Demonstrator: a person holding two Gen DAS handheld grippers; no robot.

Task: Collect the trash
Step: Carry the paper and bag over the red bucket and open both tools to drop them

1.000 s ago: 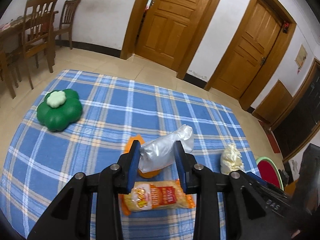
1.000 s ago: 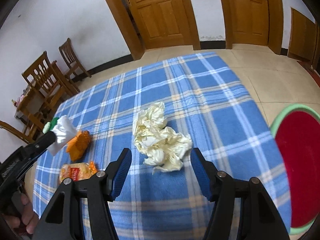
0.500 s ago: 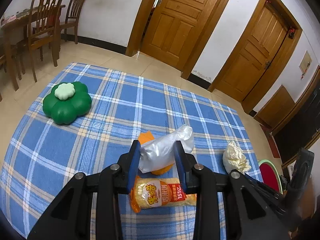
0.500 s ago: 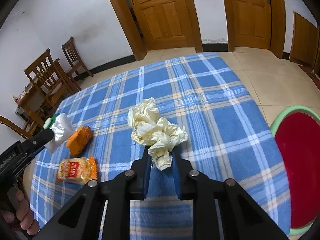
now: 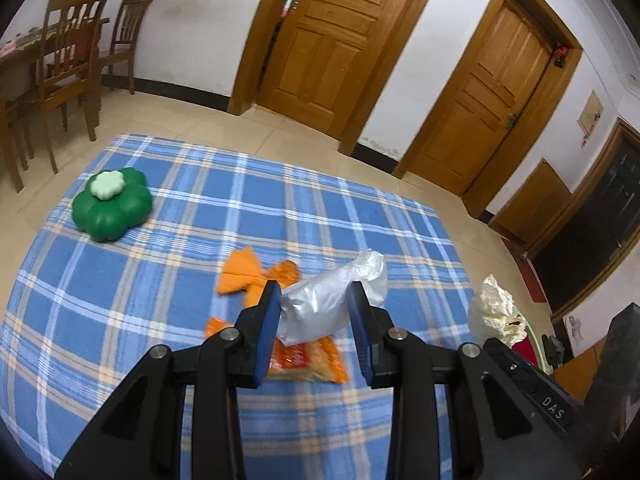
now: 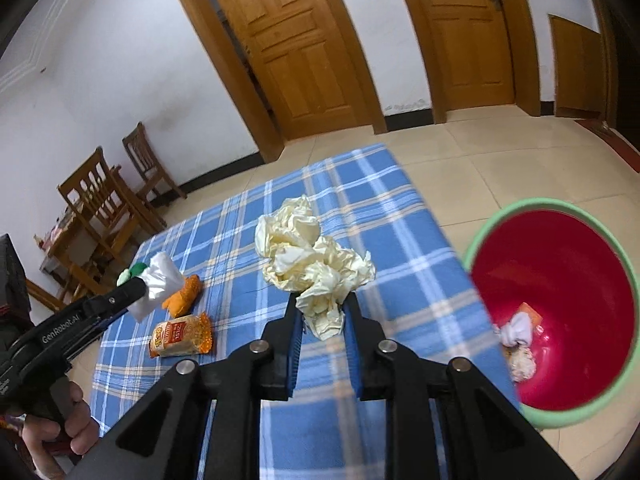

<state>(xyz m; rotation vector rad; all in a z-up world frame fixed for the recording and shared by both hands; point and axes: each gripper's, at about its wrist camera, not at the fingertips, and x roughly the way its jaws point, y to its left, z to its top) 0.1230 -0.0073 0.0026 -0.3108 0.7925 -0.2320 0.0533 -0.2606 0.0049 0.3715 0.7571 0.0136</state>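
My left gripper [image 5: 314, 308] is shut on a crumpled white plastic bag [image 5: 332, 300] and holds it above the blue plaid tablecloth [image 5: 160, 280]. Below it lie an orange wrapper [image 5: 244, 272] and a yellow-orange snack packet [image 5: 308, 360]. My right gripper [image 6: 322, 320] is shut on a wad of crumpled cream paper [image 6: 312, 264], lifted off the cloth near the table's right edge. The paper also shows in the left wrist view [image 5: 494, 312]. A red bin with a green rim [image 6: 560, 312] stands on the floor to the right, with some trash inside.
A green flower-shaped container [image 5: 112, 204] sits at the cloth's far left. Wooden chairs [image 5: 68, 64] and a table stand beyond it. Wooden doors [image 5: 332, 40] line the back wall. Tiled floor surrounds the table.
My right gripper closed on the cream paper wad and lifted it toward the red bin. My left gripper rose with the white bag, so the orange wrapper now shows.
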